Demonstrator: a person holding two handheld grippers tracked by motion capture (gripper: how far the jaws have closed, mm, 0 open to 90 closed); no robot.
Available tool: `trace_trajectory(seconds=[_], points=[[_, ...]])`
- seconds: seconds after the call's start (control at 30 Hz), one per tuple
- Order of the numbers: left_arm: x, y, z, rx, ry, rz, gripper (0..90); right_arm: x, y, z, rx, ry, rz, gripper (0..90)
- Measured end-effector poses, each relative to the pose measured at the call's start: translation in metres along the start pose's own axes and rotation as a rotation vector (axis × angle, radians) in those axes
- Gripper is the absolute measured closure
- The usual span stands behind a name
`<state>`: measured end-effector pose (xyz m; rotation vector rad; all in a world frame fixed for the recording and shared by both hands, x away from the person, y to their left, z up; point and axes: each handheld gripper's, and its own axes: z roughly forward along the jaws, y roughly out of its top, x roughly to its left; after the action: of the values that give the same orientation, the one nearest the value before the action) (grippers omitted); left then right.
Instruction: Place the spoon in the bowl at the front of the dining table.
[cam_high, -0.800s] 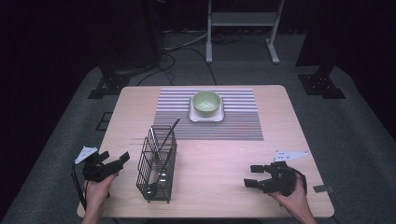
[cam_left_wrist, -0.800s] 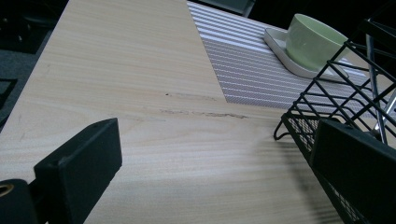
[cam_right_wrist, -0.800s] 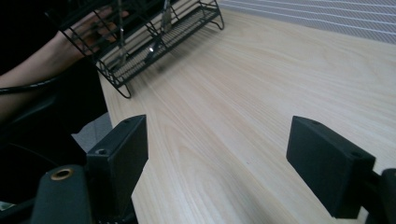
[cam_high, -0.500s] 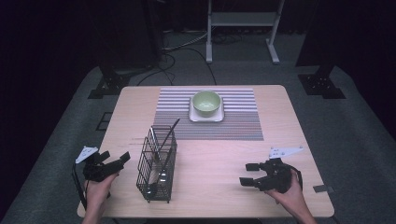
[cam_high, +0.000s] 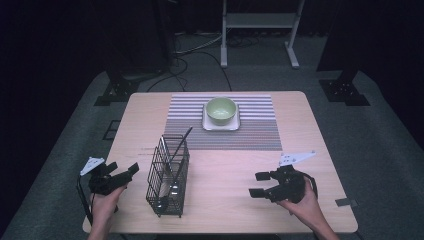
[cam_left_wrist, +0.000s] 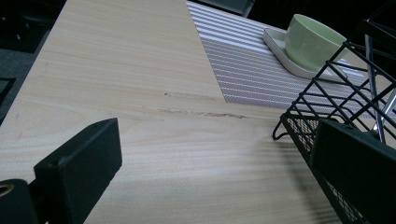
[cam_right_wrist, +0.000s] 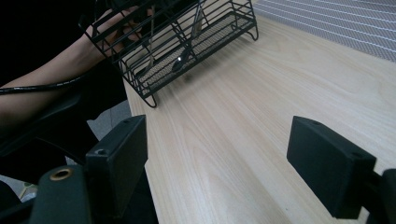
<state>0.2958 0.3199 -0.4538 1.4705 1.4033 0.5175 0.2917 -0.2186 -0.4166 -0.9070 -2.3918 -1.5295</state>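
Both tools are resting low at the counter's (cam_high: 300, 125) near edge, left tool (cam_high: 121, 173) at 8 o'clock, right tool (cam_high: 264, 184) at 5, jaws apart and empty. The wire basket (cam_high: 167, 177) with utensils is standing between them, just beside the left. Nothing looks started; probably the next move is reaching for a utensil.

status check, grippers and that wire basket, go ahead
Left gripper open, empty, just left of the wire basket. Right gripper open, empty, over bare table. Basket upright, utensils inside, untouched. Bowl on plate at far mat, nothing between.
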Motion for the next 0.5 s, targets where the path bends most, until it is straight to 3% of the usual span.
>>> trace_trajectory(seconds=[0.5], points=[[0.001,0.0,-0.001,0.001,-0.002,0.001,1.0,0.014,0.023,0.013,0.043,0.032,-0.029,19.1]])
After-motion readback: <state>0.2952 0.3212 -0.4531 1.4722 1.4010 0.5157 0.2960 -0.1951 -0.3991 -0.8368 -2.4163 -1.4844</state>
